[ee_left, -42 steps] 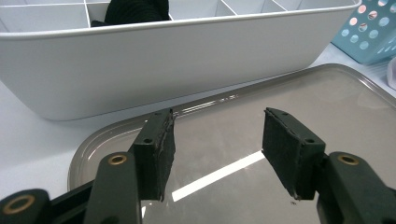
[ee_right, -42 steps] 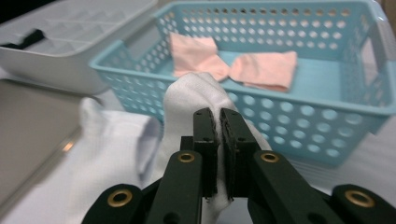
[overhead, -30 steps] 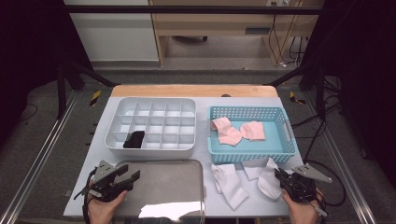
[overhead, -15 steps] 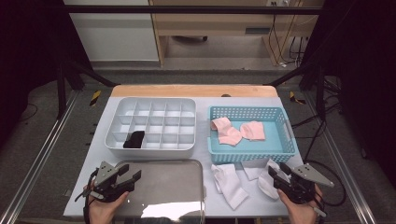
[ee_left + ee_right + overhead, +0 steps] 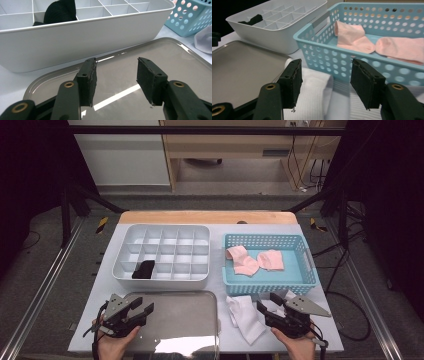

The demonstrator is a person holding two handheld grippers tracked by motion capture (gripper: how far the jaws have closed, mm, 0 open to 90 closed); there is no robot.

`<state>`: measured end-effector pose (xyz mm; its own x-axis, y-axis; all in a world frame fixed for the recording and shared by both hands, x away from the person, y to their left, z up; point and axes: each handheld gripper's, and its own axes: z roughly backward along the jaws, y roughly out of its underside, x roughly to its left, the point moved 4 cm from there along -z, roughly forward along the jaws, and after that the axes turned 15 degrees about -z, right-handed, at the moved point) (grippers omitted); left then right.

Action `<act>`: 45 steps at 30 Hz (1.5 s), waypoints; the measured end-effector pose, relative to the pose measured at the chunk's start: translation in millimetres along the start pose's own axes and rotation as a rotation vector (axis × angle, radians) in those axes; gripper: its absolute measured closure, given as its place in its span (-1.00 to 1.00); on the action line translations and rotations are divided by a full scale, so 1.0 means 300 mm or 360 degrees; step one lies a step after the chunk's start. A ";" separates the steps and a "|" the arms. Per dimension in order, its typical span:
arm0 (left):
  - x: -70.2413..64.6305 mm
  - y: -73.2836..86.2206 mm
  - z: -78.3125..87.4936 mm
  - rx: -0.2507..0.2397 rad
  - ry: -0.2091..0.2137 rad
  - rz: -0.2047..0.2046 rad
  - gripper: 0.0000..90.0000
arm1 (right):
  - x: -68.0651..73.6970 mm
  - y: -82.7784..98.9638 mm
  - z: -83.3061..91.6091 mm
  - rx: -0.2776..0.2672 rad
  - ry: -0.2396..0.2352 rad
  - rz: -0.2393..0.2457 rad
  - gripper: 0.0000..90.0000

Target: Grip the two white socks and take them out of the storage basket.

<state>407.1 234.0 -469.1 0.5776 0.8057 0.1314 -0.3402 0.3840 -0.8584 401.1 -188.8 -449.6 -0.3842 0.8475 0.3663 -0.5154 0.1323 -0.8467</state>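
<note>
My left gripper [image 5: 141, 306] [image 5: 115, 68] hovers open over the left part of a shiny metal tray [image 5: 180, 312] [image 5: 175, 57]; its jaws have just been closing a little, with nothing between them. My right gripper [image 5: 268, 302] [image 5: 325, 68] is open above a white sock [image 5: 246, 319] [image 5: 314, 85] in front of the blue basket [image 5: 305, 282] [image 5: 317, 47]. Its jaws have just been opening, and they grip nothing. Another white sock [image 5: 289, 295] lies beside it. Pink socks [image 5: 252, 261] [image 5: 354, 37] lie in the basket.
A white divided organizer [image 5: 160, 279] [image 5: 75, 42] [image 5: 274, 32] stands behind the metal tray, with a black sock [image 5: 144, 269] [image 5: 60, 11] in a front-left cell. The table's near edge runs just below both hands.
My right gripper has moved left along the front of the basket, and its jaws have gone from nearly shut to open. The left hand has stayed in place.
</note>
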 end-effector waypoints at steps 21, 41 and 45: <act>-0.025 0.009 -0.012 0.0006 0.0042 0.0012 0.08 | 0.023 0.124 -0.073 0.0391 0.0140 0.0056 0.34; -0.026 0.013 -0.017 0.0011 0.0059 0.0013 0.08 | -0.001 0.167 -0.074 0.0648 0.0201 0.0060 1.00; -0.026 0.013 -0.019 0.0015 0.0061 0.0010 0.08 | -0.015 0.147 -0.058 0.0616 0.0232 0.0063 1.00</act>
<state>405.4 226.8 -476.3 0.6034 0.7903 0.1065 -0.3509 0.3831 -0.8545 393.5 -177.8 -495.3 -0.3113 0.9157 0.2541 -0.7629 -0.0814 -0.6413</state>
